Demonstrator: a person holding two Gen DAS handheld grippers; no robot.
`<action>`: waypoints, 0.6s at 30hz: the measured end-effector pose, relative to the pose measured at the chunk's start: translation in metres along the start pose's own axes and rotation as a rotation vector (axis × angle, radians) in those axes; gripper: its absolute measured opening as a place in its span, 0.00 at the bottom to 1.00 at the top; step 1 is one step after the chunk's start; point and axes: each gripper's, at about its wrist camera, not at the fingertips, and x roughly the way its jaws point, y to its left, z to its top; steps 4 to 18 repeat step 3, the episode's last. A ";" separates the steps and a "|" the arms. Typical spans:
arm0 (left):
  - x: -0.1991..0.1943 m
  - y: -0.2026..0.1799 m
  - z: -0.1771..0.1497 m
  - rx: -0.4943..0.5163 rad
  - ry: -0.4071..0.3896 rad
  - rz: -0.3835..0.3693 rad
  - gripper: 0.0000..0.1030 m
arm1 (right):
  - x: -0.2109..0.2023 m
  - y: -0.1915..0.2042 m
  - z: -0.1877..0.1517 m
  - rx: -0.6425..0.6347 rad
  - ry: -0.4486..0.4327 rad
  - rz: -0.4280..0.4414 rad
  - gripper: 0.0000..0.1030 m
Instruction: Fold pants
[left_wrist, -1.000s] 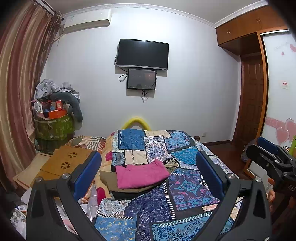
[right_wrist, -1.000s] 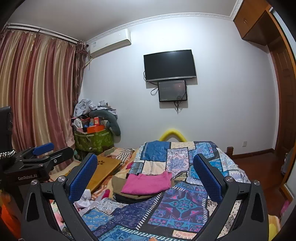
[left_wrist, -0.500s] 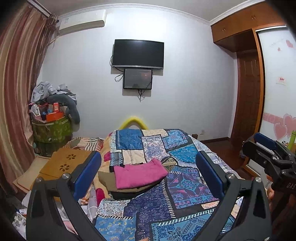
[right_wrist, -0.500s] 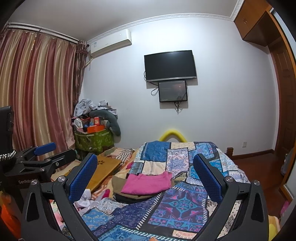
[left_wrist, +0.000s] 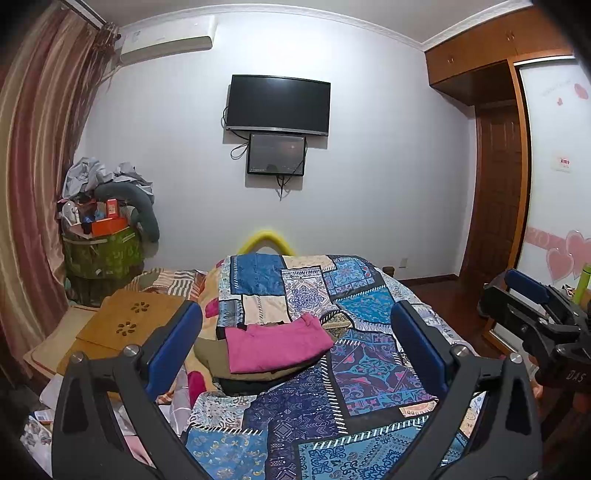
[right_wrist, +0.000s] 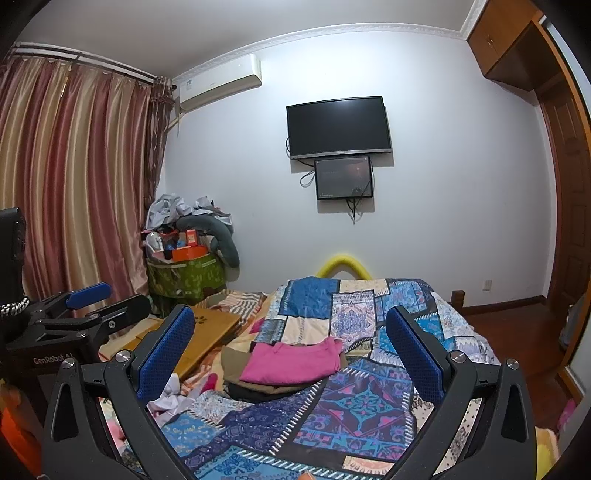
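Observation:
Folded pink pants (left_wrist: 275, 345) lie on top of a stack of folded clothes, olive and black below (left_wrist: 236, 380), on the patchwork quilt of the bed (left_wrist: 369, 373). The stack also shows in the right wrist view (right_wrist: 291, 363). My left gripper (left_wrist: 295, 350) is open and empty, held above the near part of the bed, apart from the stack. My right gripper (right_wrist: 291, 354) is open and empty, also raised short of the stack. The right gripper shows at the right edge of the left wrist view (left_wrist: 532, 314); the left gripper shows at the left of the right wrist view (right_wrist: 88, 306).
A wooden lap desk (left_wrist: 129, 325) lies left of the bed among loose cloth. A green bin heaped with clutter (left_wrist: 103, 251) stands by the curtain (right_wrist: 66, 184). A TV (left_wrist: 277, 105) hangs on the far wall. A wardrobe and door (left_wrist: 495, 192) are on the right.
Both grippers stay open and empty. The left wrist view has drifted slightly, shifting the scene a little left and lower; the right wrist view is almost unchanged.

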 end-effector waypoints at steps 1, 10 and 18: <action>0.001 0.000 0.000 0.001 0.002 -0.003 1.00 | 0.001 0.000 0.000 0.001 0.001 0.000 1.00; 0.002 -0.001 0.000 0.004 0.006 -0.003 1.00 | 0.001 -0.001 -0.001 0.003 0.004 0.002 1.00; 0.002 -0.001 0.000 0.004 0.006 -0.003 1.00 | 0.001 -0.001 -0.001 0.003 0.004 0.002 1.00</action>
